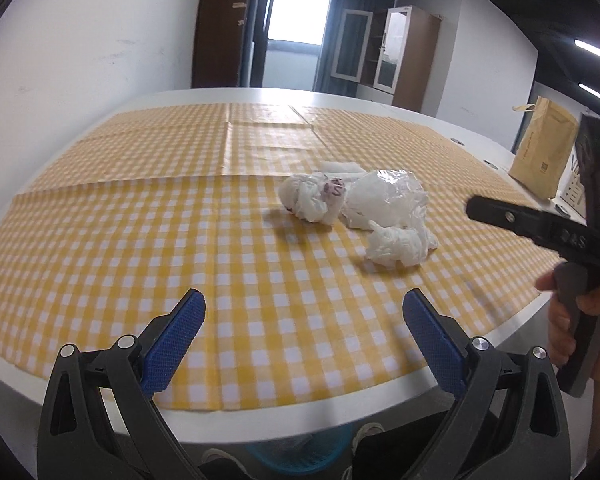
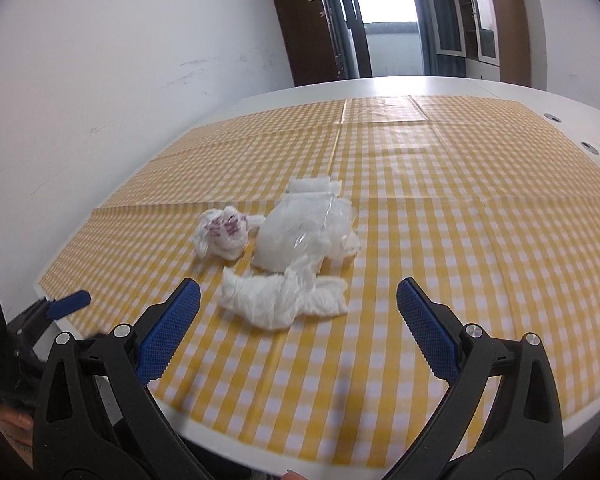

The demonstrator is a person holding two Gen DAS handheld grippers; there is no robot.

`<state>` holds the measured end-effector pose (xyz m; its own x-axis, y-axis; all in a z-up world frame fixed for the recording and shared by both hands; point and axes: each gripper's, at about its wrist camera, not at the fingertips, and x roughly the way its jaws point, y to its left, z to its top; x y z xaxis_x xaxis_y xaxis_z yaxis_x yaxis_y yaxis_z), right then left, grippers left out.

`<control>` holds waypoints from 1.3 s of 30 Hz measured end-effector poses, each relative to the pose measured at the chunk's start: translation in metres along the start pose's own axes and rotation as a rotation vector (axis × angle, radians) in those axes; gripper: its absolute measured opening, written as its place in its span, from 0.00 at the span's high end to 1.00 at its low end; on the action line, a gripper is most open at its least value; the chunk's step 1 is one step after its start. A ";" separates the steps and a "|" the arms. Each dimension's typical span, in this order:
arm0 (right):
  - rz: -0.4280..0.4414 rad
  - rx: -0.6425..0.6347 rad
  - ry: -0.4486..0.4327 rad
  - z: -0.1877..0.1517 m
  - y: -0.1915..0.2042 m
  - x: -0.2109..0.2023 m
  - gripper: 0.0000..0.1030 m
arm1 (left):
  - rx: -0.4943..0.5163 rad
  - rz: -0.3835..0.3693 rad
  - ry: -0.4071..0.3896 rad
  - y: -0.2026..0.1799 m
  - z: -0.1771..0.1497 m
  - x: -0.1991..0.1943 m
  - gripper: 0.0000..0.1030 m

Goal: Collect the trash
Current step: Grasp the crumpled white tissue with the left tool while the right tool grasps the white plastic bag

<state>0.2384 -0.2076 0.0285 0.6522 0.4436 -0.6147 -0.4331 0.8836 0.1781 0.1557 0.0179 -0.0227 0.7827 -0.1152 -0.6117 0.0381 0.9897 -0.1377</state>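
Note:
Several pieces of white trash lie together on the yellow checked tablecloth (image 1: 140, 240). A crumpled tissue (image 1: 398, 246) (image 2: 284, 300) is nearest. A clear plastic wrapper (image 1: 386, 196) (image 2: 304, 236) lies behind it. A wad with red print (image 1: 314, 196) (image 2: 222, 232) lies to the left, and a folded white piece (image 2: 310, 186) behind. My left gripper (image 1: 304, 308) is open and empty over the near table edge, short of the trash. My right gripper (image 2: 298, 300) is open and empty, its jaws either side of the nearest tissue and a little short of it; it also shows in the left wrist view (image 1: 540, 224).
A brown paper bag (image 1: 544, 152) stands at the table's right side. A blue bin (image 1: 300, 452) sits on the floor below the near table edge. The white table (image 2: 440, 84) reaches back to a white wall at the left. Cabinets and a doorway stand behind.

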 end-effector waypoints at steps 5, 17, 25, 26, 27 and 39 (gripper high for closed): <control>-0.004 0.009 0.040 0.026 -0.010 0.028 0.12 | 0.052 -0.023 0.033 -0.018 0.010 0.022 0.06; -0.020 -0.016 0.171 0.049 -0.017 0.092 0.39 | 0.047 -0.158 0.134 -0.043 0.036 0.077 0.08; 0.013 -0.013 0.209 0.048 -0.022 0.102 0.61 | 0.056 -0.189 0.180 -0.055 0.044 0.104 0.28; 0.007 -0.020 0.211 0.046 -0.022 0.101 0.69 | 0.083 -0.174 0.192 -0.060 0.043 0.107 0.42; 0.006 -0.024 0.212 0.046 -0.022 0.100 0.70 | 0.100 -0.163 0.197 -0.063 0.042 0.110 0.51; -0.003 -0.008 0.107 0.042 -0.027 0.056 0.77 | 0.033 -0.159 0.134 -0.048 0.024 0.078 0.86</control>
<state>0.3128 -0.2009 0.0219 0.5834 0.4217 -0.6941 -0.4365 0.8835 0.1700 0.2294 -0.0362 -0.0449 0.6754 -0.2782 -0.6830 0.1769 0.9602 -0.2162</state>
